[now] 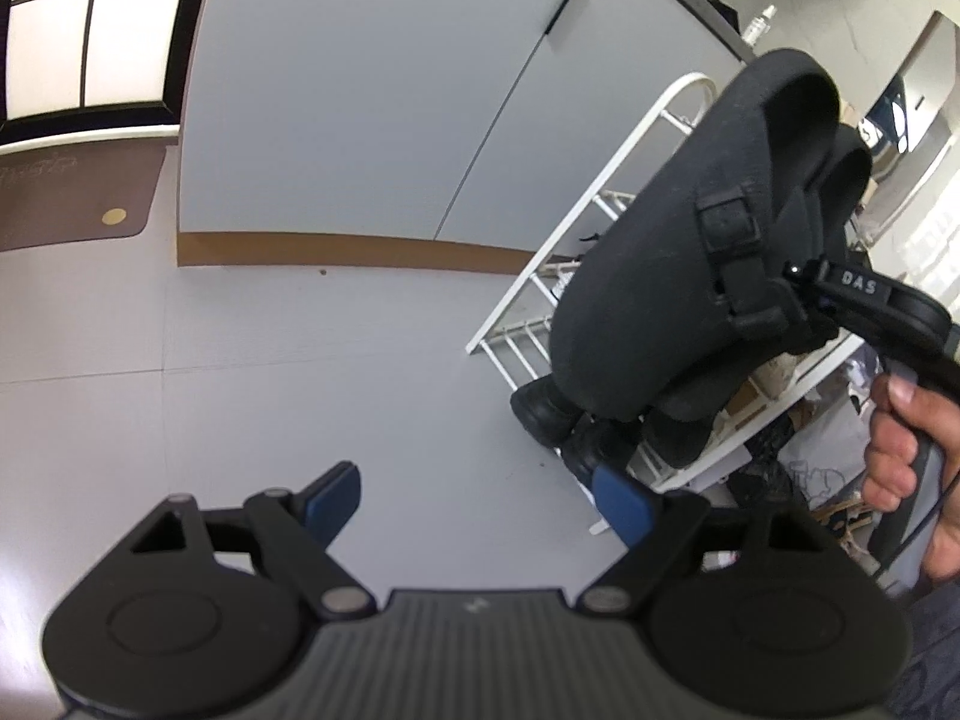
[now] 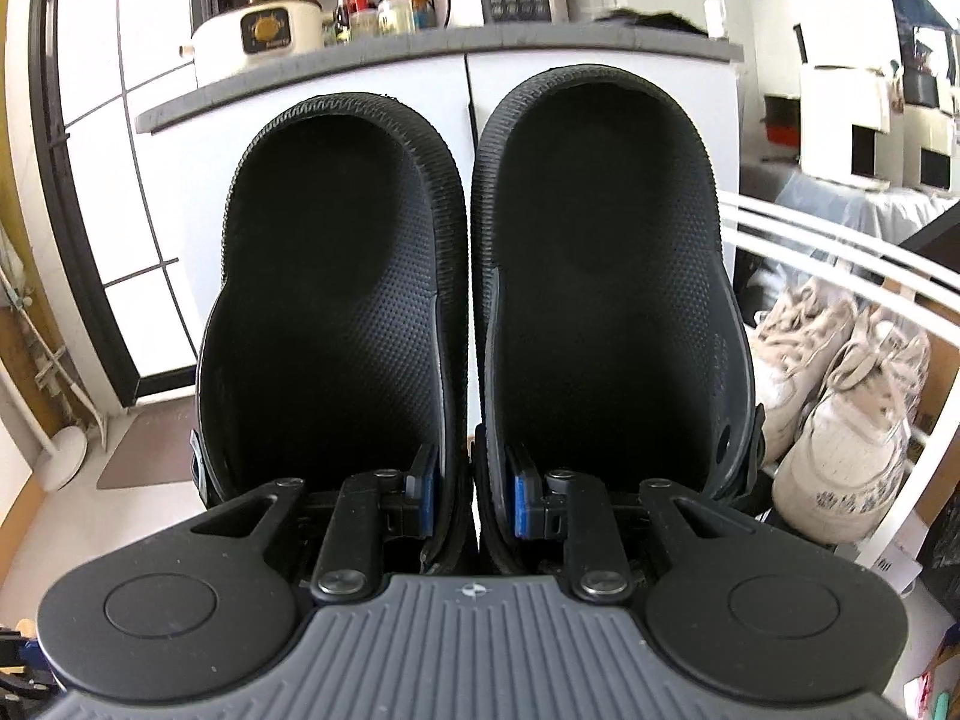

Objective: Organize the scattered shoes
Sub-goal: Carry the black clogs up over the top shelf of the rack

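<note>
A pair of light, springy black clogs is pinched by their touching inner walls in the right tool, raised beside the white shoe rack, while the left tool is held wide open and empty.

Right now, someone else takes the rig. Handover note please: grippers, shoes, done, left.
Right gripper: shut on the black clogs, one pad inside each clog, pinching their inner walls together. The pair is in the air beside the white rack.
Left gripper: open, empty, over bare floor.
Rack: white sneakers already on a shelf; dark shoes on the bottom tier.
Done: clogs picked up as a pair.
Left: set the clogs on a free shelf and release. Other loose shoes: none in view, so check the floor.
</note>
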`<action>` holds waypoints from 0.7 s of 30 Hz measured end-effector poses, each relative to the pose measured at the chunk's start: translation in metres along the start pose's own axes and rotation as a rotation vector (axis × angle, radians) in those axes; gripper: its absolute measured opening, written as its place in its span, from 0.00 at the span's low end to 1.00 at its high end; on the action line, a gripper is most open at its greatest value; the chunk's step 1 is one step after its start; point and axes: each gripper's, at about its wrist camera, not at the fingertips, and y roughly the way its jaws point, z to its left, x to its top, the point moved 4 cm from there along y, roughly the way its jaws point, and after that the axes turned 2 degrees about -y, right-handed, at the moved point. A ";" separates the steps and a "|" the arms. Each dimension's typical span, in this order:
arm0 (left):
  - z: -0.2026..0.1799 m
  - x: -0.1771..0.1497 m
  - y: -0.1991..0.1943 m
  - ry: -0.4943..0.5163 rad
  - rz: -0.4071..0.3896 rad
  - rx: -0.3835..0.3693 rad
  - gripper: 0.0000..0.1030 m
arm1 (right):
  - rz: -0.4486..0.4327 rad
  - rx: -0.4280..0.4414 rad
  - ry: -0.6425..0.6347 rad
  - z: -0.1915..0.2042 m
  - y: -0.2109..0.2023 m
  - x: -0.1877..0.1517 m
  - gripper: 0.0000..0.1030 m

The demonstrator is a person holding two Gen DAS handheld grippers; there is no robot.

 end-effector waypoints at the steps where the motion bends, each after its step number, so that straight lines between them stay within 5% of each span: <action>1: 0.000 0.000 -0.001 -0.003 -0.003 0.000 0.84 | -0.002 -0.001 0.004 -0.003 -0.001 0.001 0.25; 21: 0.014 0.023 -0.002 -0.070 -0.047 -0.013 0.84 | -0.053 -0.222 0.160 -0.073 0.003 0.091 0.25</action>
